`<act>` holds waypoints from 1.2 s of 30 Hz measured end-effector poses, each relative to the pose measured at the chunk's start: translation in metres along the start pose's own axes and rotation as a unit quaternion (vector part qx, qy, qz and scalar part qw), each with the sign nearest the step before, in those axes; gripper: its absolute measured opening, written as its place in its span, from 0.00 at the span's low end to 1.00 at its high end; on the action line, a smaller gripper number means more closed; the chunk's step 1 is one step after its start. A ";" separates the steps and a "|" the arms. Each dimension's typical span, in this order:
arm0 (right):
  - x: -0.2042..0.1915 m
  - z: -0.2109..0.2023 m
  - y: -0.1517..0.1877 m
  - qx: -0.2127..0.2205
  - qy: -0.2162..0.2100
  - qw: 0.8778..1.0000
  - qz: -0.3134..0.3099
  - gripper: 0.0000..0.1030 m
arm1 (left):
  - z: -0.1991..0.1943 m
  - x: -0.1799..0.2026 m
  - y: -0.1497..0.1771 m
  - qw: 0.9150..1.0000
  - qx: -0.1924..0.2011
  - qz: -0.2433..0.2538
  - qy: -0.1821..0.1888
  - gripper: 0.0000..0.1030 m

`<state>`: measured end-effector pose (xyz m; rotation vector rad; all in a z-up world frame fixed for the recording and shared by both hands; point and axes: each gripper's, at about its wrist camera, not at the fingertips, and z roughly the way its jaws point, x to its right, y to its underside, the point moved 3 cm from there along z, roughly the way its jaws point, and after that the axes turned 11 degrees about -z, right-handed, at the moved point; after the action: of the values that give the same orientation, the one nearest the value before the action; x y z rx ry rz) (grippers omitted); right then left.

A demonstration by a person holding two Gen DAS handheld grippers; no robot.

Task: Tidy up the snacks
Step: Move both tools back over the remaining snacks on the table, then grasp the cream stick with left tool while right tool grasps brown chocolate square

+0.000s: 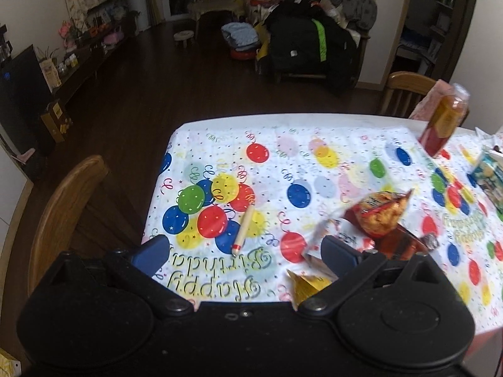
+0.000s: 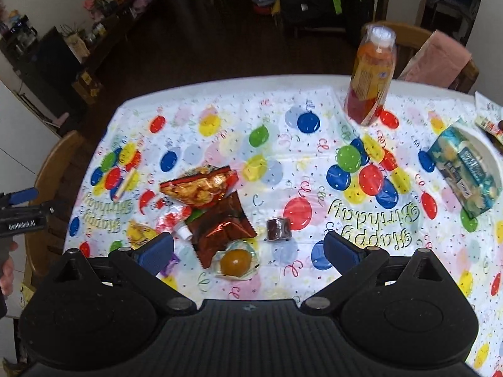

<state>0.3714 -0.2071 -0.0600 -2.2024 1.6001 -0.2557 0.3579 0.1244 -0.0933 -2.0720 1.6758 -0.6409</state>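
Snacks lie in a loose heap on the balloon-print tablecloth (image 2: pixel 245 106): an orange chip bag (image 2: pixel 199 187) (image 1: pixel 380 215), a dark red foil bag (image 2: pixel 221 227), a wrapped brown round sweet (image 2: pixel 236 262), a small dark wrapped piece (image 2: pixel 278 228) and a yellow packet (image 1: pixel 306 286) (image 2: pixel 138 232). A teal snack bag (image 2: pixel 465 174) rests on a white plate (image 2: pixel 489 157) at the right. My left gripper (image 1: pixel 245 256) hovers open over the table's left part, beside the heap. My right gripper (image 2: pixel 248 248) is open above the round sweet, holding nothing.
An orange juice bottle (image 2: pixel 372 75) (image 1: pixel 443 121) stands near the far edge. A wooden stick with a red tip (image 1: pixel 243 231) lies on the cloth. Wooden chairs (image 1: pixel 59 210) (image 2: pixel 405 42) stand at the left and far side, one draped with pink cloth (image 2: pixel 437 59).
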 end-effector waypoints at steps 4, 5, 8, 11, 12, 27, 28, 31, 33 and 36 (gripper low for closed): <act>0.013 0.030 -0.007 -0.026 0.005 1.000 0.003 0.99 | 0.031 -0.006 -0.008 1.000 -0.015 -0.014 -0.006 0.99; 0.016 0.037 -0.008 -0.033 0.005 0.999 0.004 0.99 | 0.038 -0.007 -0.009 1.000 -0.018 -0.016 -0.007 0.99; 0.027 0.061 -0.010 -0.048 0.012 0.999 0.006 0.99 | 0.058 -0.010 -0.012 0.999 -0.030 -0.023 -0.013 0.97; 0.036 0.086 -0.011 -0.064 0.016 0.998 0.010 0.98 | 0.078 -0.015 -0.014 0.998 -0.046 -0.035 -0.020 0.94; 0.038 0.093 -0.010 -0.069 0.017 0.997 0.011 0.98 | 0.084 -0.016 -0.015 0.998 -0.051 -0.039 -0.020 0.93; 0.058 0.155 0.006 -0.124 -0.021 0.991 0.040 0.58 | 0.153 -0.015 -0.007 0.993 -0.112 -0.034 -0.023 0.61; 0.058 0.157 0.007 -0.124 -0.022 0.991 0.041 0.54 | 0.156 -0.015 -0.006 0.993 -0.115 -0.032 -0.022 0.57; 0.058 0.162 0.009 -0.128 -0.030 0.990 0.043 0.50 | 0.160 -0.013 -0.003 0.993 -0.115 -0.025 -0.022 0.54; 0.056 0.165 0.009 -0.129 -0.032 0.990 0.043 0.47 | 0.160 -0.011 -0.004 0.993 -0.113 -0.019 -0.019 0.53; 0.053 0.167 0.009 -0.126 -0.039 0.990 0.045 0.43 | 0.160 -0.010 -0.004 0.994 -0.107 -0.014 -0.019 0.42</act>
<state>0.4439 -0.2238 -0.2189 -2.2825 1.7656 0.0611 0.4521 0.1383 -0.2224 -2.2420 1.7652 -0.4427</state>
